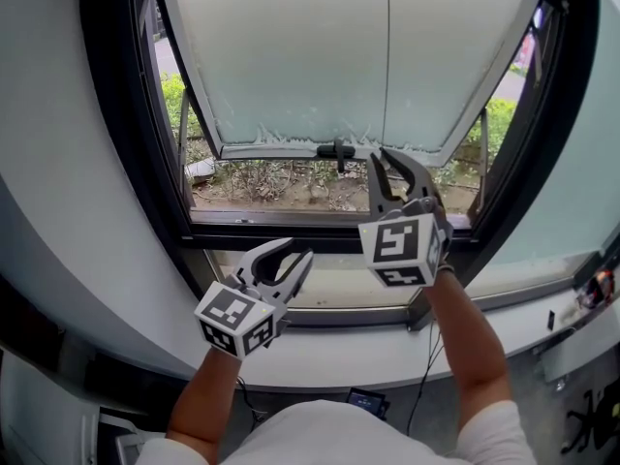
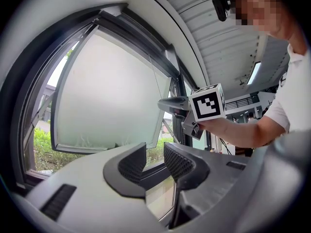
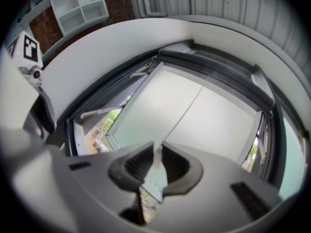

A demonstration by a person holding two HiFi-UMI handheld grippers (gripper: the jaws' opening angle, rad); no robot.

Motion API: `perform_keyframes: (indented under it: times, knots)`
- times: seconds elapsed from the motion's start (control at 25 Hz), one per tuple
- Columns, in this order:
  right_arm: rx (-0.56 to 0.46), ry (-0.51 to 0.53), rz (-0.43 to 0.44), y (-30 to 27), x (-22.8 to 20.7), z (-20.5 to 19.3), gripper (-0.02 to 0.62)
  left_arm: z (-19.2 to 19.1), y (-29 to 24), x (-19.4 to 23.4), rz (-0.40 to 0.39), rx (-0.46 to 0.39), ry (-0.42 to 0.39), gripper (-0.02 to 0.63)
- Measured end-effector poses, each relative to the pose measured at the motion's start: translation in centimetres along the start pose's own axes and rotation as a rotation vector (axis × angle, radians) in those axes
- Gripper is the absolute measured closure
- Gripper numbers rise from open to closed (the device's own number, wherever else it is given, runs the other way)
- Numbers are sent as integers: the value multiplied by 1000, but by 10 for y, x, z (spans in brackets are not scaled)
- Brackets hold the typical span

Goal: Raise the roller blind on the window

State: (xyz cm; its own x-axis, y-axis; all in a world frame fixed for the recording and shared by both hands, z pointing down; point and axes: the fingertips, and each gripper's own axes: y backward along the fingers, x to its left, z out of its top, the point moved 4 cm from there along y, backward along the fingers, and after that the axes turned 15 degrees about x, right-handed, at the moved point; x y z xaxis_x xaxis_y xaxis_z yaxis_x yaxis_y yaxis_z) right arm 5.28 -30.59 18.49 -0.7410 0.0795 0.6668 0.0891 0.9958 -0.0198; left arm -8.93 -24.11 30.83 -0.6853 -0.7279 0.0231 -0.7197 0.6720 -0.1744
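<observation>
The white translucent roller blind [image 1: 310, 56] hangs in the dark-framed window, its bottom bar [image 1: 281, 148] with a dark handle [image 1: 336, 150] a little above the lower frame. A thin pull cord [image 1: 387, 66] runs down in front of it. My right gripper [image 1: 383, 158] points up at the bar's right part. In the right gripper view the blind [image 3: 209, 115] fills the frame and the right gripper [image 3: 155, 163] is shut on the cord's pale end piece [image 3: 156, 160]. My left gripper [image 1: 291, 260] stays low by the sill, open and empty, as the left gripper view [image 2: 154, 161] confirms.
A white sill [image 1: 387, 352] runs below the window, with the dark frame [image 1: 126, 143] curving round it. Shrubs and soil [image 1: 281, 182] show outside under the blind. Cables and small parts [image 1: 596, 289] lie at the sill's right end. A small device [image 1: 368, 401] sits below the sill.
</observation>
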Motion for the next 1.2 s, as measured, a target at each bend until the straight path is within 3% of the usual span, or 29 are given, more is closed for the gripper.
perform_keyframes:
  times: [1.2]
  knots:
    - [-48, -1, -60, 2, -34, 31, 534, -6, 4, -5, -10, 15, 11, 479]
